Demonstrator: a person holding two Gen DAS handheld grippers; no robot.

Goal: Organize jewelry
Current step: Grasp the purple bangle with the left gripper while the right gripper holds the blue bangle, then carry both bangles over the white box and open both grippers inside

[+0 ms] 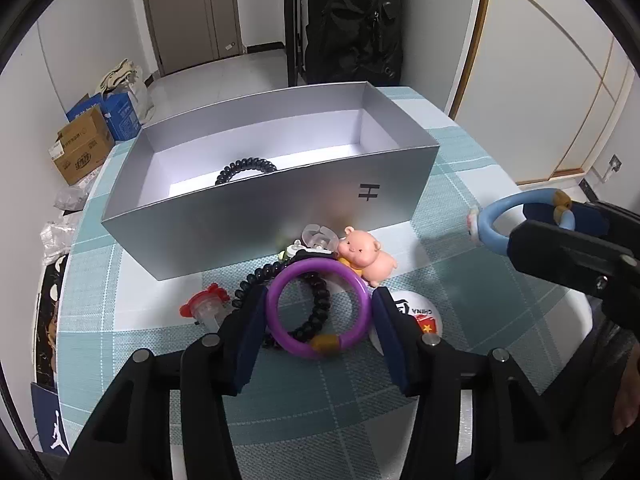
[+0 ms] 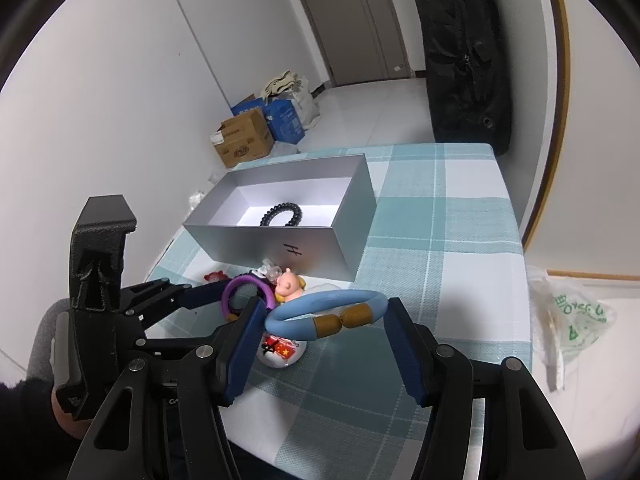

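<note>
Noted left gripper (image 1: 320,308) down over purple bangle (image 1: 318,310) on checked cloth (image 1: 460,184), pads flanking bangle at both sides; contact probable, though hairline gaps could not be ruled out from left wrist view. Found black coil tie (image 1: 316,304) lying through that bangle, so risk of snagging on lift. Observed right gripper (image 2: 326,318) clamped across blue bangle (image 2: 326,312), held clear of cloth. Recorded grey box (image 1: 280,216) open, one black coil (image 1: 246,168) already inside. Remaining loose near box front: pig toy (image 1: 366,256), red clip (image 1: 204,304), round badge (image 1: 416,316). Judged step as picking up purple bangle, blue one ready for deposit. Next move: secure squeeze, straight lift free of tie, then carry over box rim and release.
</note>
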